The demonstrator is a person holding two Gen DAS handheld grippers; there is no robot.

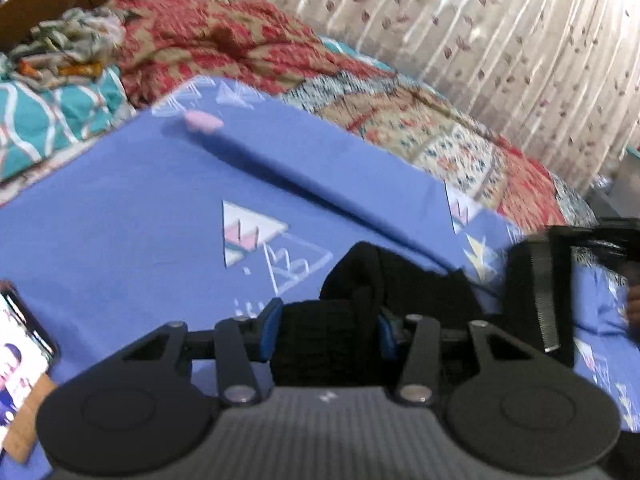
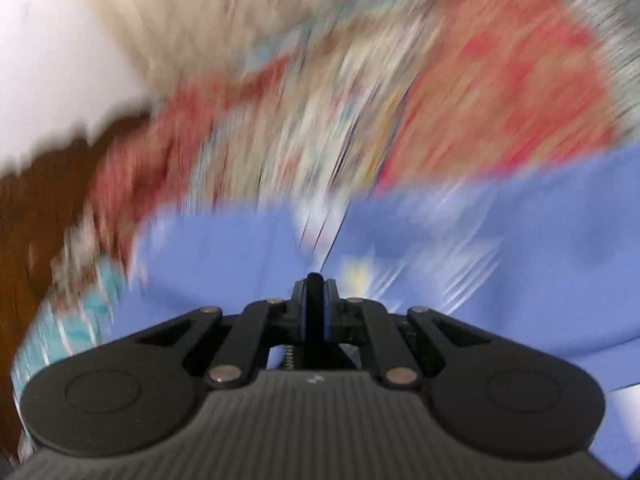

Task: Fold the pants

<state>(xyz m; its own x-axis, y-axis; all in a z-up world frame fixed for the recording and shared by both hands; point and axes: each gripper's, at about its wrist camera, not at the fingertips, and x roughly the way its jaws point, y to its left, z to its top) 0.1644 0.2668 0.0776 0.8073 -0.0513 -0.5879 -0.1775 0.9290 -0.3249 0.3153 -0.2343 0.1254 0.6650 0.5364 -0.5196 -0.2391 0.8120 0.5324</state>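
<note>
The black pants (image 1: 384,280) show in the left wrist view as a thick bunch of dark fabric over the blue bedsheet (image 1: 120,220). My left gripper (image 1: 328,328) is shut on that bunch, its blue pads pressed against the fabric on both sides. In the right wrist view, which is heavily motion-blurred, my right gripper (image 2: 316,304) is shut on a thin black edge of the pants (image 2: 315,280) that sticks up between the pads. The right gripper also shows at the right edge of the left wrist view (image 1: 560,276).
A red patterned quilt (image 1: 240,40) and a teal patterned pillow (image 1: 48,120) lie at the back of the bed. A beige curtain (image 1: 500,40) hangs behind. A phone (image 1: 20,348) with its screen lit lies at the left on the sheet.
</note>
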